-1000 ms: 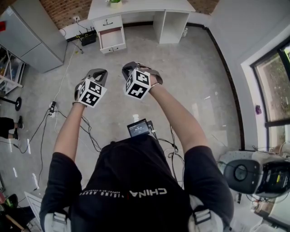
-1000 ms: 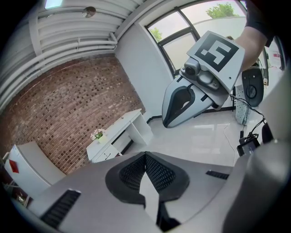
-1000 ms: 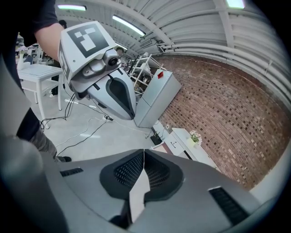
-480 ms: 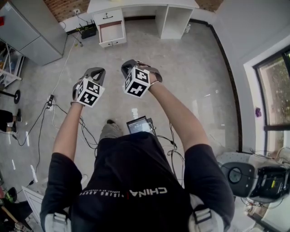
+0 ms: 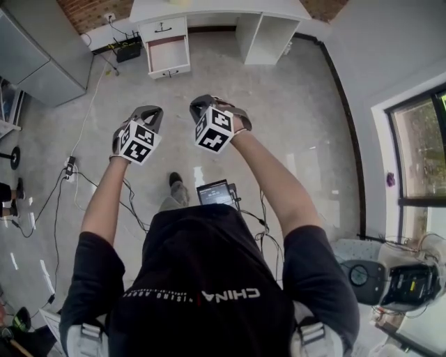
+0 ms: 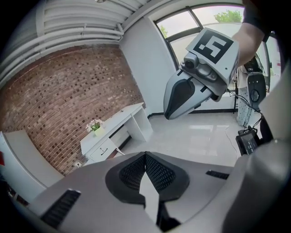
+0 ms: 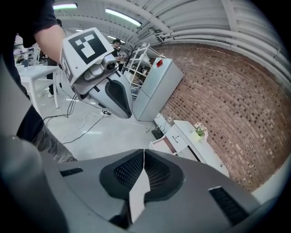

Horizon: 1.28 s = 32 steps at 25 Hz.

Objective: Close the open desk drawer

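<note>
**Both claws shut and empty, drawer open far ahead**

In the head view a grey cabinet (image 5: 38, 59) stands at the far left, with cables (image 5: 70, 185) trailing over the floor below it. The left gripper (image 5: 148, 111) is held out in front of the person, above bare floor. Its own view shows the jaws pressed together with nothing between them.

Up and slightly right of it, against the brick wall (image 5: 94, 10), the drawer (image 5: 167, 54) stands pulled out of the left end of the white desk (image 5: 265, 8), its inside showing. A black box (image 5: 127, 50) sits on the floor just left of the drawer. Both grippers are well apart from the drawer.

The right gripper (image 5: 203, 104) is just beside the left one, at about the same height and not touching it. Its view likewise shows the jaws closed on nothing, and the drawer (image 7: 163, 144) lies beyond their tip. A small screen (image 5: 214, 194) hangs at the person's waist, and a foot (image 5: 177, 185) shows left of it. A dark-framed window (image 5: 418, 146) fills the far right.
</note>
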### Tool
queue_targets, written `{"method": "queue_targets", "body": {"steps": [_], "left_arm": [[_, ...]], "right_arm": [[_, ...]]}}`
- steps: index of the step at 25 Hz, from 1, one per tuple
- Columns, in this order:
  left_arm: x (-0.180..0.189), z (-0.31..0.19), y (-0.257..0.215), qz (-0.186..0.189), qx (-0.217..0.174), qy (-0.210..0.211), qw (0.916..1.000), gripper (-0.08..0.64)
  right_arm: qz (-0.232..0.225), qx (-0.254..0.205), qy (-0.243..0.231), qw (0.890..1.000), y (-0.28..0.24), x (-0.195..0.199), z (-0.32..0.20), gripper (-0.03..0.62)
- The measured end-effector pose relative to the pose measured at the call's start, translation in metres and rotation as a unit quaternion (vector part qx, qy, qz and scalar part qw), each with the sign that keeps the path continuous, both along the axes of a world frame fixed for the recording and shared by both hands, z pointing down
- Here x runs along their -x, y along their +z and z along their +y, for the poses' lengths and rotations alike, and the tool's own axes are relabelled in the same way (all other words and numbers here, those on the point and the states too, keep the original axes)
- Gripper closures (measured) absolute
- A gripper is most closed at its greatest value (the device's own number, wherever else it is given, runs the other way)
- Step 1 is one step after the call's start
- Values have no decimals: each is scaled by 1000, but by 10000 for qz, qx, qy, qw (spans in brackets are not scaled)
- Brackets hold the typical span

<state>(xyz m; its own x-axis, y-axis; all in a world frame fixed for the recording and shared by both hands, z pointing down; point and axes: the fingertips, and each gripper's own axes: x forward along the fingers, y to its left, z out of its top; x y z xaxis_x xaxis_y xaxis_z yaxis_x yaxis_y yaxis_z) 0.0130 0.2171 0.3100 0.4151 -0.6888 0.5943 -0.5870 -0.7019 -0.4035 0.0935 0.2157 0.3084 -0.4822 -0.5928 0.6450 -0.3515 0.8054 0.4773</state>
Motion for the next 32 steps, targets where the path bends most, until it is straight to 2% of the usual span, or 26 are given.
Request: {"method": "queue_targets", "body": {"steps": [5, 9, 14, 24, 29, 32], "left_arm": [[32, -79, -5, 86, 6, 198, 9998, 549], [53, -124, -12, 17, -58, 451, 9990, 549], [89, -170, -22, 101, -123, 458, 9988, 549], [82, -223, 8, 94, 156, 645, 9978, 548], [86, -272, 17, 58, 200, 426, 9989, 549], [87, -310, 16, -91, 156, 336, 9993, 549]], "right_arm": [[15, 30, 266, 9996, -4, 29, -73, 575], [97, -25, 471, 9988, -8, 46, -116, 575], [0, -67, 675, 9977, -16, 71, -160, 575], [131, 168, 699, 9973, 5, 74, -215, 575], [97, 238, 543, 9982, 19, 72, -261, 575], [115, 290, 435, 9986, 26, 68, -303, 575]]}}
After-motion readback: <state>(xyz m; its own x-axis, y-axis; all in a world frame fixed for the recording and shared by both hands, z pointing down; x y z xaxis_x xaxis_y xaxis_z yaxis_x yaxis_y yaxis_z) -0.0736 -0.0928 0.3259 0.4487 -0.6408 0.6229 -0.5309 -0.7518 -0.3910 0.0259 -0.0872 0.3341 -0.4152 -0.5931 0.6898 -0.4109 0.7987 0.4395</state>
